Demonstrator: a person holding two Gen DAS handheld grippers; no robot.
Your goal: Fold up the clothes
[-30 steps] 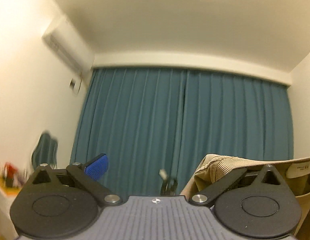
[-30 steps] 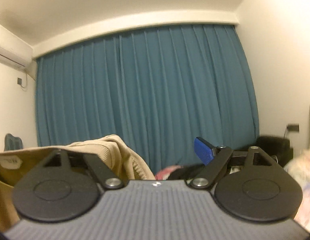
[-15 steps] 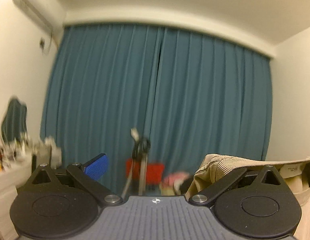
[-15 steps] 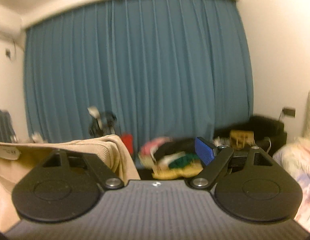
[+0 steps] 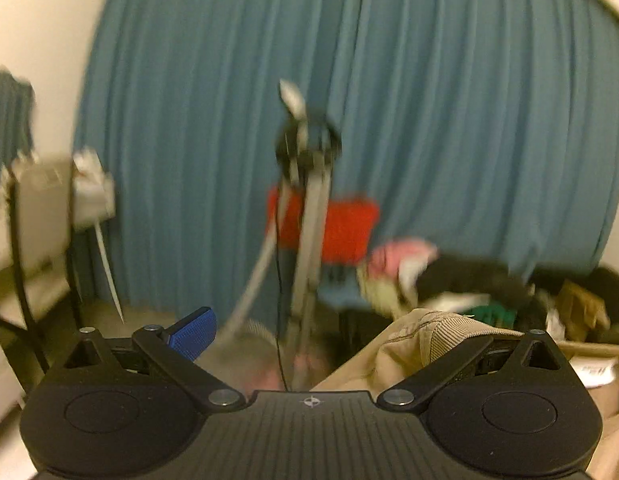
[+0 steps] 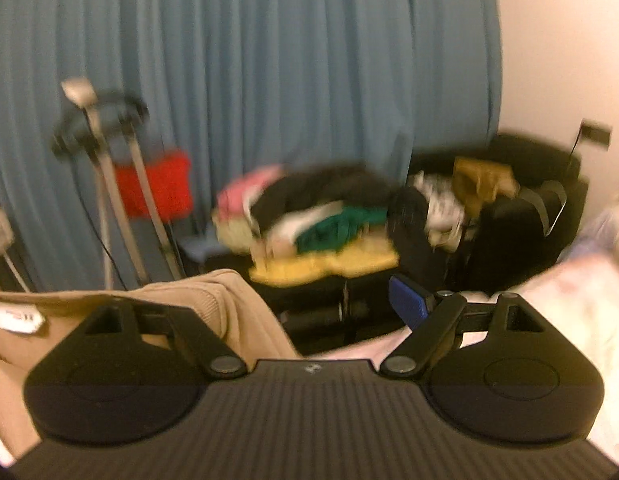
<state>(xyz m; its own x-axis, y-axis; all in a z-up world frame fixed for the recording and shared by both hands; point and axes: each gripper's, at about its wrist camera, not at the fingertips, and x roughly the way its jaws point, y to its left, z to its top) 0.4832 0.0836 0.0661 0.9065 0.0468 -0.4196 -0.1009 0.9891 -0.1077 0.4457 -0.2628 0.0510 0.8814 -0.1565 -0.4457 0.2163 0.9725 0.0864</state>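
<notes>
A beige corduroy garment (image 5: 421, 340) with a white label hangs over the right finger of my left gripper (image 5: 313, 336); its blue left finger pad (image 5: 191, 332) stands far off, so the jaws are wide apart. The same garment (image 6: 213, 308) drapes over the left finger of my right gripper (image 6: 309, 308), whose blue right pad (image 6: 407, 306) is also far off. The garment stretches between the two grippers, held up in the air. How the covered fingers grip it is hidden.
A blue curtain (image 5: 429, 120) fills the back wall. A tripod stand (image 5: 305, 208) and a red item (image 5: 341, 228) stand before it. A heap of mixed clothes (image 6: 321, 224) lies on dark furniture. A black armchair (image 6: 521, 220) is at right, pale bedding (image 6: 569, 300) at near right.
Both grippers have tipped downward: the ceiling has left the views and the tripod, clothes heap and armchair have come in. The garment stays on the same fingers.
</notes>
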